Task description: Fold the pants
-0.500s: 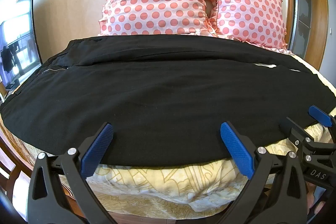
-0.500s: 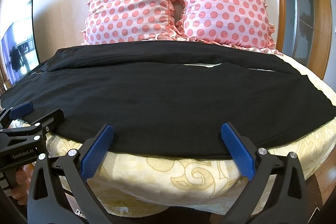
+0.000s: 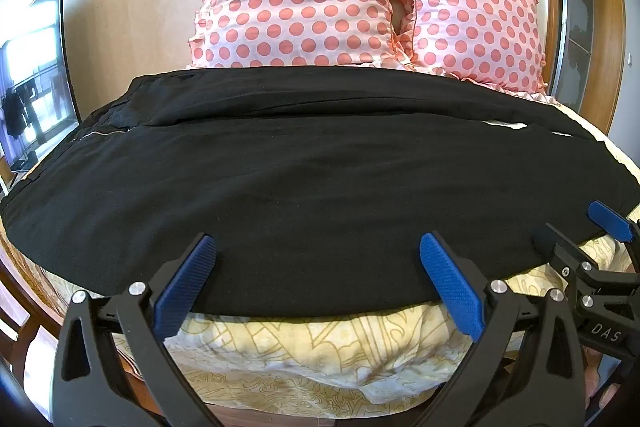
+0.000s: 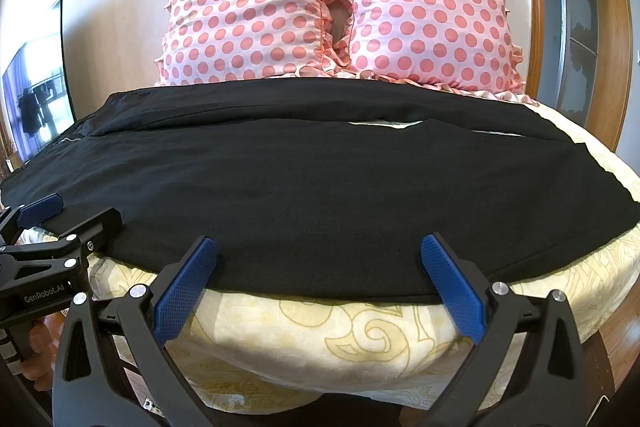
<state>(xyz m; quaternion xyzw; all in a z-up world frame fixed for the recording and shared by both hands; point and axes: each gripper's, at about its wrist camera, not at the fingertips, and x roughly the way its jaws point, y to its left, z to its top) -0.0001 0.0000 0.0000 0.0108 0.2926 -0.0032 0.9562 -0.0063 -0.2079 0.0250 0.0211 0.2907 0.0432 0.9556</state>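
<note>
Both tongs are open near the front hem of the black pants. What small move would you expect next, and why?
Probably ease both tongs forward and down onto the near edge of the black pants. The left tongs and right tongs are open and hold nothing. The pants lie spread flat across the yellow bedspread, unfolded, their near edge just ahead of the fingertips.

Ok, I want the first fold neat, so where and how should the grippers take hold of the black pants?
Probably by the near long edge of the black pants, where it overhangs the yellow bedspread. Come in from the foot of the bed, low and level. That hem lies straight and flat before the open left gripper and right gripper, so a finger can slip under it.
</note>
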